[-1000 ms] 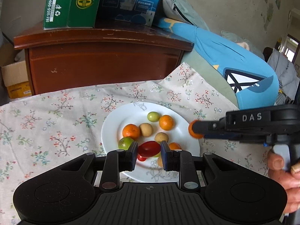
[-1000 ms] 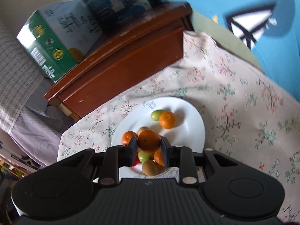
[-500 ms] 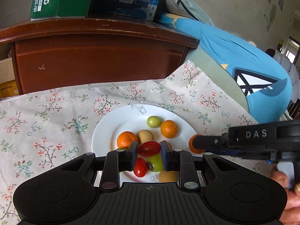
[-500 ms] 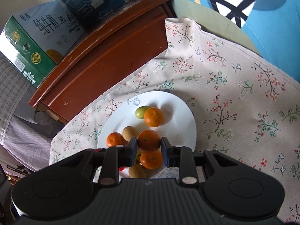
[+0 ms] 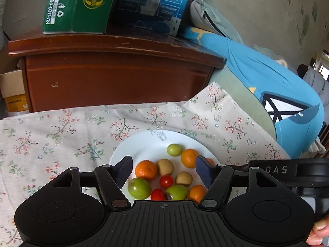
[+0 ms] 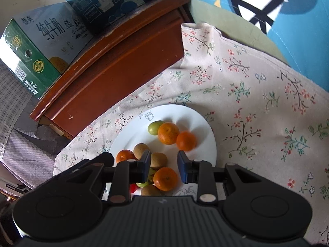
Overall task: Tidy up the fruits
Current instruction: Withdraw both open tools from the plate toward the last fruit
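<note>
A white plate point(image 5: 148, 144) on the floral cloth holds several small fruits: oranges, green ones, brown ones and two red tomatoes. My left gripper point(image 5: 163, 169) hangs over the plate's near side. Its jaws are opening and nothing is between them. One red tomato point(image 5: 166, 181) lies on the plate below the gap. My right gripper point(image 6: 163, 158) is over the plate point(image 6: 131, 140) too, jaws opening, pads pressing on nothing. A blurred orange point(image 6: 186, 141) lies just beyond its tips. Another orange point(image 6: 165, 178) shows on the plate under the gap. The right gripper's body point(image 5: 275, 169) comes in from the right.
Behind the plate stands a brown wooden cabinet point(image 5: 115, 76) with a green carton point(image 5: 76, 6) and a blue box point(image 5: 152, 2) on top. A blue cushion point(image 5: 277, 94) lies at the right. The floral tablecloth point(image 5: 61, 135) spreads to the left. A person's hand point(image 5: 318, 232) shows at the bottom right.
The left jaws have spread wide and the red tomato they held now lies on the plate. The orange has left the right jaws and sits blurred beside another orange on the plate.
</note>
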`<state>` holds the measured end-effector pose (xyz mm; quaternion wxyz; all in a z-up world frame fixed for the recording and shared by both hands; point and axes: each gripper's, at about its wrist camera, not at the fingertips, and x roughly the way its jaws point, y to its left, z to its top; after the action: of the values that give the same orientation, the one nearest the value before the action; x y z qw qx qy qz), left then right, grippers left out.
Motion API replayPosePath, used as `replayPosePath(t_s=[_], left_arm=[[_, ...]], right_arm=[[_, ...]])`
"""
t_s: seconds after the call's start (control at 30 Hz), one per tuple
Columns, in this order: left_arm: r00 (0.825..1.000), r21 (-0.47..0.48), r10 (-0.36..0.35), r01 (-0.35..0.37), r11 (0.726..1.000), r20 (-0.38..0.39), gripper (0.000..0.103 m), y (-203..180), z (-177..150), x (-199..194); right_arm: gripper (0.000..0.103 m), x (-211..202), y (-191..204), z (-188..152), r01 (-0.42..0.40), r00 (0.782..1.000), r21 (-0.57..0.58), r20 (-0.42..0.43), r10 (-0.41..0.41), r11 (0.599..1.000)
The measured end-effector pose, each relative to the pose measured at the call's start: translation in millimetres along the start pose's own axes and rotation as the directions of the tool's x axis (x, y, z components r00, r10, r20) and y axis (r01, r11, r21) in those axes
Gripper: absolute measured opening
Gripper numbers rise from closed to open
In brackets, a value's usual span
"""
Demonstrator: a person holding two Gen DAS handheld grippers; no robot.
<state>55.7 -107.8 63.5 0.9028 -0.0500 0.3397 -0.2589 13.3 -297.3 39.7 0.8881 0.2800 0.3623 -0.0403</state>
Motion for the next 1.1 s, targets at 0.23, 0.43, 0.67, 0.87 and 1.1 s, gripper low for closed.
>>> replayPosePath(t_s=[0.23, 0.43, 0.67, 0.87, 1.1], left_arm=[[0.997, 0.016, 0.067, -0.066, 0.998, -0.024, 0.077, 2, 6, -14], [0.993, 0.032, 0.11, -0.109, 0.994, -0.047, 0.08, 12, 11, -28], [0.983, 0.047, 0.168, -0.165, 0.985, -0.069, 0.081, 33, 18, -47], [0.968, 0.042, 0.237, -0.234, 0.971, -0.078, 0.081, 46, 15, -56], [0.947, 0.07, 0.297, -0.29, 0.954, -0.12, 0.082, 52, 5, -51]], right_arm=[[0.03, 1, 3, -2, -0.01, 1.0, -0.019, -0.013, 0.01, 1.0], [0.031, 3, 9, -6, -0.013, 1.0, -0.061, -0.027, 0.012, 0.998], [0.032, 6, 21, -15, -0.023, 0.999, -0.14, -0.037, 0.018, 0.99], [0.032, 5, 37, -24, -0.061, 0.998, -0.213, -0.043, 0.053, 0.975], [0.032, 7, 55, -40, -0.12, 0.991, -0.273, -0.091, 0.099, 0.954]])
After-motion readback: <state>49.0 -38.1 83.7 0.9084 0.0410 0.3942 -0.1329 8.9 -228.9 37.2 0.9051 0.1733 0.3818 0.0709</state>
